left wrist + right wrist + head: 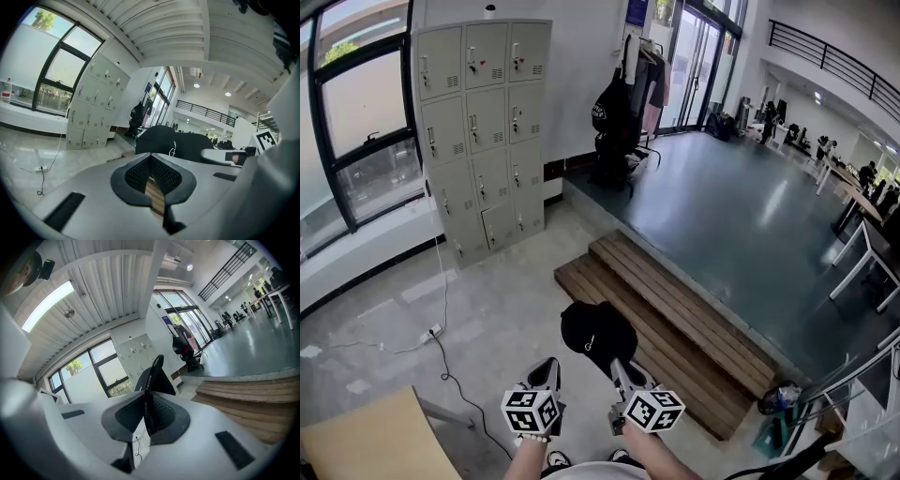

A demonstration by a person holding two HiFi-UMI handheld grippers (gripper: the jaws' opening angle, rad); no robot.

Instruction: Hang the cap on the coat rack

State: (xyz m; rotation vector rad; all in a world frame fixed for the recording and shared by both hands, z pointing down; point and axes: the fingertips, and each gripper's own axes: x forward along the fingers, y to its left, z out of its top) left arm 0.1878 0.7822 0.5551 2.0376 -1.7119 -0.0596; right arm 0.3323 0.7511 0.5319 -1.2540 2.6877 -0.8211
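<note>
Cap (598,336): black, carried in the air in front of the person, above the near end of the wooden steps (675,323) and clear of the floor. Judged to be held low and forward for the walk to the rack, as it is not yet hung.

Right gripper (622,373): clenched on the cap. Its own view shows a thin printed edge of the cap (152,376) standing upright, pinched between the pads, with the crown rising beyond the jaws.

Left gripper (547,370): jaws drawn together on nothing, only steps showing through the gap. It sits just beside the cap (173,143) without touching it.

Coat rack (630,56): on the raised floor's far left corner, loaded with dark bags, well apart from the cap
</note>
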